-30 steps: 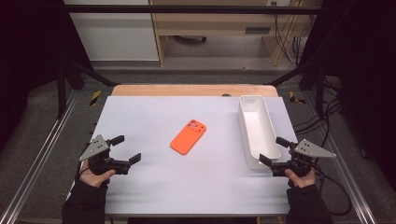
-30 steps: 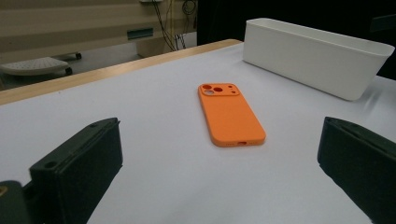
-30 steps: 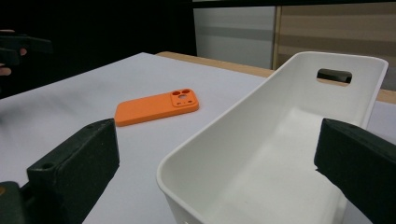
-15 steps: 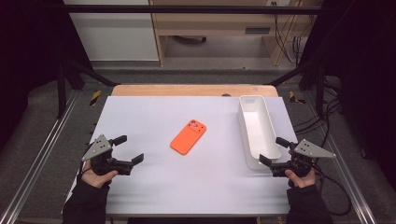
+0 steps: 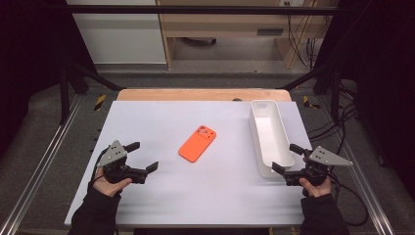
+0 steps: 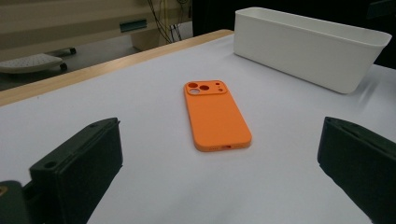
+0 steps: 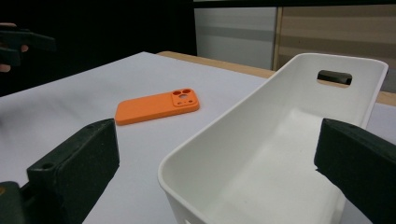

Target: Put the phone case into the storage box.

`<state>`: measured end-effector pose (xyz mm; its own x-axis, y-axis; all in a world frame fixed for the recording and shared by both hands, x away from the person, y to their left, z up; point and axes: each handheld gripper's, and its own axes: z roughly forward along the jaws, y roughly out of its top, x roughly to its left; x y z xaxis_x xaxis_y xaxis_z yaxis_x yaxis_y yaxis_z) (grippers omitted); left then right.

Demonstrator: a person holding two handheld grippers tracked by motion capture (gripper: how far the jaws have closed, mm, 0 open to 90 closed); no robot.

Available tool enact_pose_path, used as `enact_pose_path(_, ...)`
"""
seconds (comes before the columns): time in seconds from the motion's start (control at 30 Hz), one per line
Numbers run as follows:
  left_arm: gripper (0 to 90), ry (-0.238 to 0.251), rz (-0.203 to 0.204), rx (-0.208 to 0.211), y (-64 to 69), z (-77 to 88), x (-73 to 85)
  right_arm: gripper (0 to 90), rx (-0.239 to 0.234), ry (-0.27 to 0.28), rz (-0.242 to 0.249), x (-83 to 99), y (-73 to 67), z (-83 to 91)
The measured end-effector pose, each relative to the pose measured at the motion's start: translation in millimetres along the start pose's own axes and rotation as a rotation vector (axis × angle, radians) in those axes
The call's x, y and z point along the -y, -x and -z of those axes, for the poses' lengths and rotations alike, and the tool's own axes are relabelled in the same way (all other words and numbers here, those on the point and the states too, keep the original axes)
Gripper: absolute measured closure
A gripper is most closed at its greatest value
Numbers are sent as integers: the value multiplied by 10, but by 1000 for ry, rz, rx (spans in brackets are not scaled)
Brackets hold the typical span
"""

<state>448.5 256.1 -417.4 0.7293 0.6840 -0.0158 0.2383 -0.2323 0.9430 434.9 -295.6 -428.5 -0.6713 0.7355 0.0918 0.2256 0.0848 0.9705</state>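
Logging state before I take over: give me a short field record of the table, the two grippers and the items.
surface: white table
item: orange phone case, lying flat, camera cutouts toward the far edge, mid-table
container: white bin, empty, on the table's right side
left gripper: open, holding nothing, near the left front, aimed at the case
right gripper: open, holding nothing, at the bin's near end

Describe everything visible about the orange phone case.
The orange phone case is a matte, rubbery-looking rounded rectangle lying flat, back upward, mid-table on the white surface. A raised camera block with round cutouts sits at its far end, and a small slot marks the near edge. Nothing touches it; the white bin stands apart.
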Motion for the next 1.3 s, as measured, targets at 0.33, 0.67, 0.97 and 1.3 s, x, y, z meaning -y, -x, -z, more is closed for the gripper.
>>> enact_pose_path(0.33,0,-5,-14,3,93,-82,-89,4,-1,0,2,-2,0,5)
enact_pose_path(0.67,0,-29,0,-7,129,-190,-156,4,2,-1,3,-5,-3,7)
enact_pose_path(0.97,0,-37,-2,-8,133,-258,-241,4,5,-1,5,-8,-1,12)
enact_pose_path(1.3,0,-37,-10,0,144,-411,-386,4,4,-1,7,-9,-2,12)
